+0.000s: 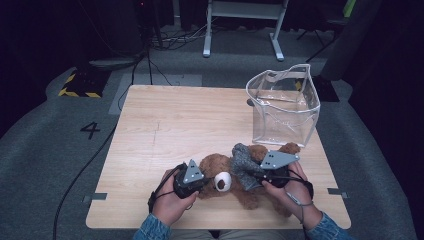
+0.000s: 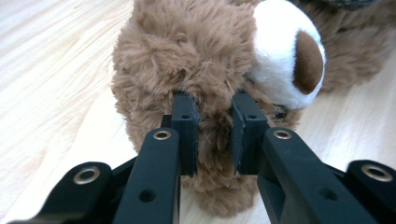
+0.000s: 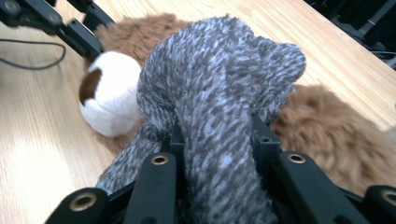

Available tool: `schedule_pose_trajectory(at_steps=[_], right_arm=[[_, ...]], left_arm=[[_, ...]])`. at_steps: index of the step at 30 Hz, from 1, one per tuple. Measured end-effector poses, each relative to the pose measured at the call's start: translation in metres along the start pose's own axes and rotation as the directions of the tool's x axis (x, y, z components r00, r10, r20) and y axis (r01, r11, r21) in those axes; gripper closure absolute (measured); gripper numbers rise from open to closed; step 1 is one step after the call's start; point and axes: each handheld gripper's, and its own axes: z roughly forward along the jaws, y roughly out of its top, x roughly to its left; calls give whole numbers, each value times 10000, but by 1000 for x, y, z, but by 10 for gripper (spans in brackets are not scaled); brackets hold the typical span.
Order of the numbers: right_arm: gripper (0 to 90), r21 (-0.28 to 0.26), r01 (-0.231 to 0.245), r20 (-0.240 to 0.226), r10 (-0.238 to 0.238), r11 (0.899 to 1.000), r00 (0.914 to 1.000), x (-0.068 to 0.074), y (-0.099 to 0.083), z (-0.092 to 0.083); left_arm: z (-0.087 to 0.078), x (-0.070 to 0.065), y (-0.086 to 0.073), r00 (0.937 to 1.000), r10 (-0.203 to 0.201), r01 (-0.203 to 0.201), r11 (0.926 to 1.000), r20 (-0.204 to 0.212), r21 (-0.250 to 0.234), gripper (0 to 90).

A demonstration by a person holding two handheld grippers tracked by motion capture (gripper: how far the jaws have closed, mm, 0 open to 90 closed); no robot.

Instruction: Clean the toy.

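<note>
teddy bear [image 1: 235, 180]: lies on its back at the near edge of the table [image 1: 165, 125], between both hands; likely light, soft and squashy, so the fur gives under a pinch.
grey knit garment [image 3: 219, 93]: around the bear's body; floppy and stretchy, probably snags rather than slips.
left gripper [image 2: 214, 123]: jaws pinching a tuft of the bear's head fur.
right gripper [image 3: 215, 140]: jaws clamped on a fold of the knit.
best hold: thick folds, not loose fur.
clear bag [image 1: 282, 105]: upright at the far right, open-topped, looks empty.

Denim-blue sleeves [image 1: 152, 229] at the frame's bottom, black jaws with brass-ringed holes, grey three-cornered plates, black trailing cables
</note>
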Motion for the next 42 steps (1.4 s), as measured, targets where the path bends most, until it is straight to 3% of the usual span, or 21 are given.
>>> schedule_pose_trajectory(at_steps=[3,7,14,18,22,24,25,29,30,32,34,35,37,39,42], right_arm=[[706,61,113,176,-114,9999,9998,-3,-3,-9],[706,59,-118,585,114,9999,9982,-3,-9,-25],[706,401,-843,1260,787,9956,9889,-34,-34,-39],[705,693,-1151,1874,1003,9909,9771,-44,-45,-49],[701,394,-1263,2170,1149,9912,9694,-44,-43,-69],[700,139,-1136,2043,1084,9934,9729,-40,-35,-79],[700,-9,-1030,1793,1015,9947,9786,-36,-28,-80],[697,-196,-257,996,276,9995,9946,-10,-3,-66],[695,-332,199,774,-172,9993,9968,-5,3,-59],[692,-523,717,336,-700,9961,9970,6,12,-43],[691,-504,922,-23,-924,9945,9957,15,18,-25],[691,-495,1054,-161,-1063,9932,9942,19,21,-17],[691,-483,1168,-398,-1187,9920,9921,24,26,-1],[691,-312,1309,-504,-1324,9909,9899,27,28,13],[692,36,1474,-170,-1473,9891,9889,25,23,18]], left_arm=[[0,-1,1,9999,90,-89,9999,-107,70,763],[0,0,1,9999,69,-69,10000,-75,43,762],[1,0,1,9999,54,-53,10000,-129,24,759],[0,1,2,9999,-6,7,10000,-146,33,743],[-6,0,6,9991,-182,177,9997,-387,-146,617],[-9,-1,10,9987,15,-29,9996,-502,-291,503],[-10,-2,12,9987,62,-90,9985,-512,-532,442],[-7,-8,22,9965,495,-553,9947,-678,-865,318],[-5,-10,24,9956,563,-625,9945,-751,-840,304],[0,-11,28,9939,735,-806,9930,-821,-865,295],[3,-11,30,9944,741,-807,9927,-749,-895,302],[4,-10,30,9953,693,-753,9930,-681,-905,321],[6,-8,30,9989,430,-442,9959,-168,-793,411],[8,-8,29,9982,593,-597,9977,-110,-331,492],[10,-8,29,9947,980,-973,9950,-318,204,592]])
